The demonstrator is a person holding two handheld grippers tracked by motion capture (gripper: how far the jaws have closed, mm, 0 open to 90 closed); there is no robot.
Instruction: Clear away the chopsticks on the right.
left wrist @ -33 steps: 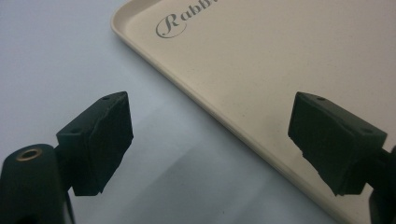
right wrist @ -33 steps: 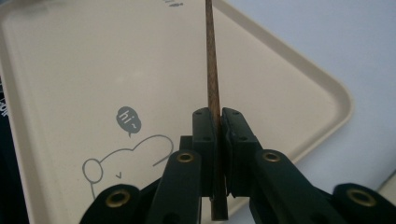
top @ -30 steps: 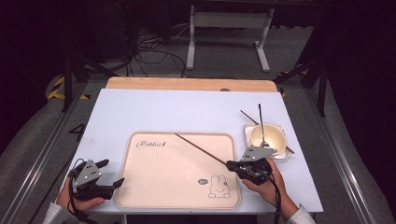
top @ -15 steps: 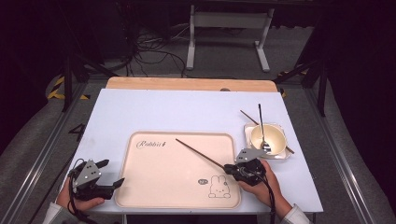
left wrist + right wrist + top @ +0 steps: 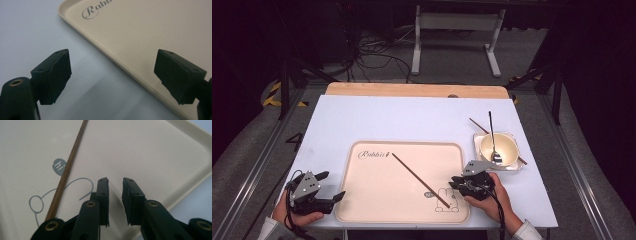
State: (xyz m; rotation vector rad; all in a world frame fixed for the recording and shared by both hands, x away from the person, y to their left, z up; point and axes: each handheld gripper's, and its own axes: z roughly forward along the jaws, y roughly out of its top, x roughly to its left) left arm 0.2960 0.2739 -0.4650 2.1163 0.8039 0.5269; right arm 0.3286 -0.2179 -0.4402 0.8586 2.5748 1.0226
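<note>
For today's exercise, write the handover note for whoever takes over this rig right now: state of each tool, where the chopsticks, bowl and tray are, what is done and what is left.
Left tool: open, holding nothing, at the tray's near left corner.
Right tool: jaws just opened a little, nothing between them, over the tray's near right part.
Tray: one chopstick lies free on it, slanting, its near end beside the right tool.
Bowl: right of the tray on a square white dish, a spoon standing in it.
Second chopstick: under or behind the bowl, beside the tray.
Done: first chopstick set on the tray.
Probably left: second chopstick, perhaps bowl and spoon.
</note>
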